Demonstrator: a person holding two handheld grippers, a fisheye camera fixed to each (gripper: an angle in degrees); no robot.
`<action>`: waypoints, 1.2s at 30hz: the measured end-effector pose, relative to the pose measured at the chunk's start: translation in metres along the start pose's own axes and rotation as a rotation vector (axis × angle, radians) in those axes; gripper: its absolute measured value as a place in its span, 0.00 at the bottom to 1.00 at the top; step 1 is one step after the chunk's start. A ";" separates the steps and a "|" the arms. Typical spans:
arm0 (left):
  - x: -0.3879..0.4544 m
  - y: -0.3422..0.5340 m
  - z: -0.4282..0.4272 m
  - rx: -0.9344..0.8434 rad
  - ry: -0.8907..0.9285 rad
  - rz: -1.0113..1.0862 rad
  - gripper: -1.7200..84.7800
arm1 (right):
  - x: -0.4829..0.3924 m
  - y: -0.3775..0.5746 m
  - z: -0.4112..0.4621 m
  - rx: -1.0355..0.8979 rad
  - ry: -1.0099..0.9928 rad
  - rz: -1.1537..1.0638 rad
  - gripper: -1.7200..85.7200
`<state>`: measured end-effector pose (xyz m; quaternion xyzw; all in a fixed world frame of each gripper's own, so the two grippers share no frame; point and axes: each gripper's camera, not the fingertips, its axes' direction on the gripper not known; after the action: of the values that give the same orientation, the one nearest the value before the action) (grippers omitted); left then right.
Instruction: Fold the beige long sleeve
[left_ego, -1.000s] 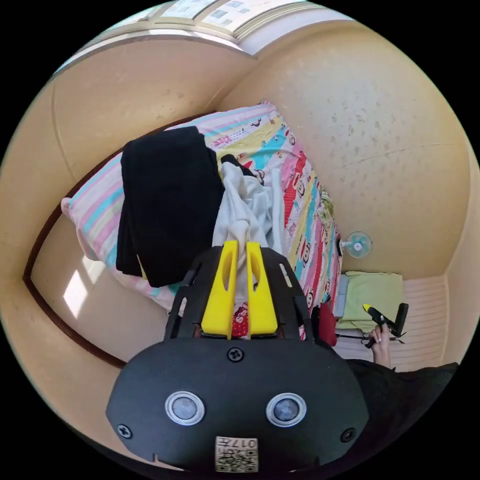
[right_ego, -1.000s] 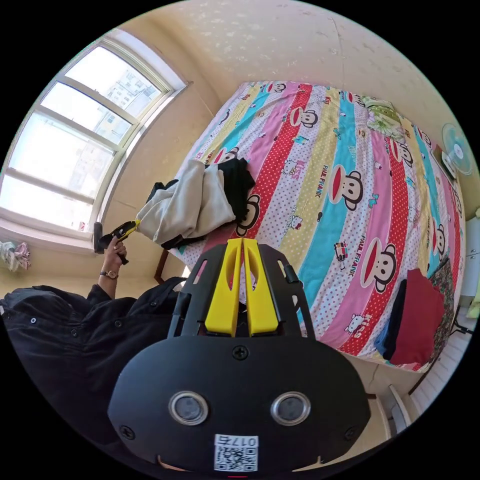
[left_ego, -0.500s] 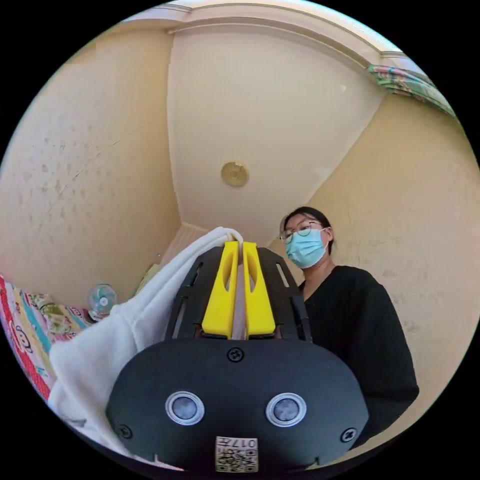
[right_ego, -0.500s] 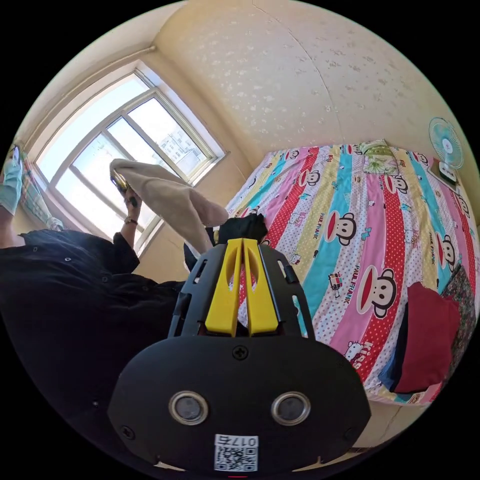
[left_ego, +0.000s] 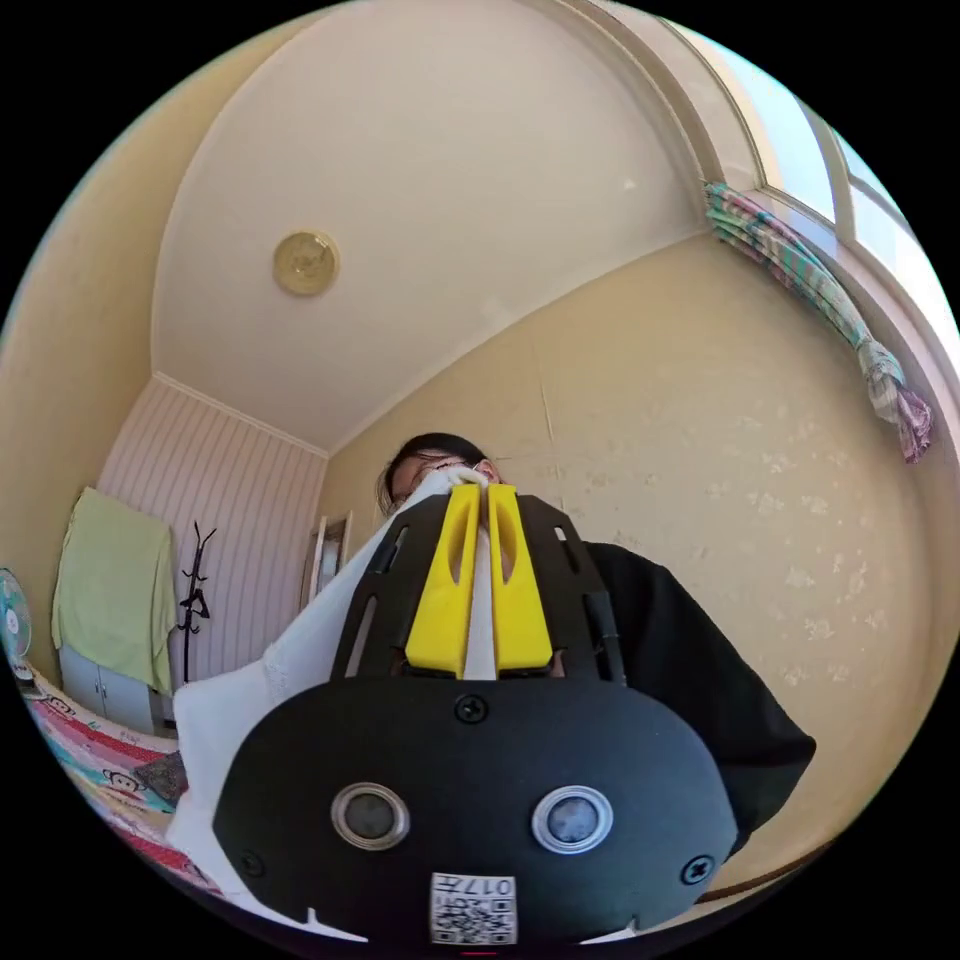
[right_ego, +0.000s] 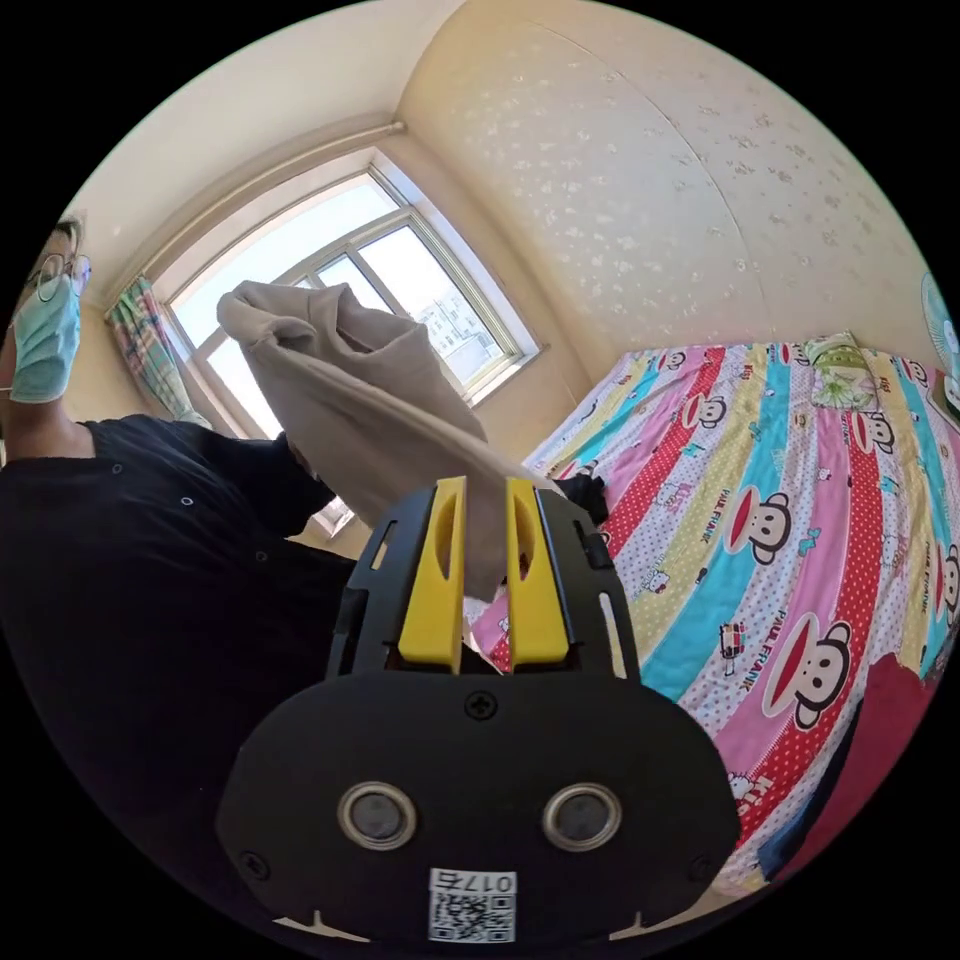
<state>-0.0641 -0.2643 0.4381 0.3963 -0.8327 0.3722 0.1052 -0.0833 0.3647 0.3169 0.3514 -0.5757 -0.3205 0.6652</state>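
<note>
The beige long sleeve (right_ego: 350, 390) hangs bunched in the air in front of the window, lifted clear of the bed. One end drops into the narrow gap between the yellow jaws of my right gripper (right_ego: 485, 490), which stand slightly apart; I cannot tell whether they touch the cloth. In the left gripper view my left gripper (left_ego: 478, 492) points up toward the ceiling, shut on a fold of the same garment (left_ego: 260, 690), which trails down to the lower left. The person in a black top (right_ego: 130, 600) stands close behind both grippers.
A bed with a striped cartoon-print sheet (right_ego: 760, 480) lies to the right. On it are a black garment (right_ego: 585, 492) at the near corner and a red one (right_ego: 890, 720). A window (right_ego: 400, 290), curtain (left_ego: 800, 280), green towel (left_ego: 110, 590) and coat stand (left_ego: 195, 600) line the walls.
The left gripper has swung the beige garment up off the bed and turned toward the ceiling. The right gripper's jaws, shut before, now stand slightly apart around the cloth's hanging end.
</note>
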 end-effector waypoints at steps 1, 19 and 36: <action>-0.003 0.006 0.003 0.015 0.016 -0.007 0.02 | 0.000 0.000 -0.004 0.019 -0.018 -0.003 0.13; 0.018 0.026 0.041 -0.119 -0.199 -0.087 0.02 | -0.003 -0.098 0.031 -0.047 -0.197 -0.063 0.09; 0.113 0.096 -0.055 0.110 -1.254 -0.135 0.01 | -0.271 -0.171 -0.136 0.463 0.705 -0.467 0.08</action>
<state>-0.2169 -0.2521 0.4783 0.5955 -0.6888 0.1041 -0.4001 0.0121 0.5098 0.0150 0.6972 -0.2771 -0.1861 0.6344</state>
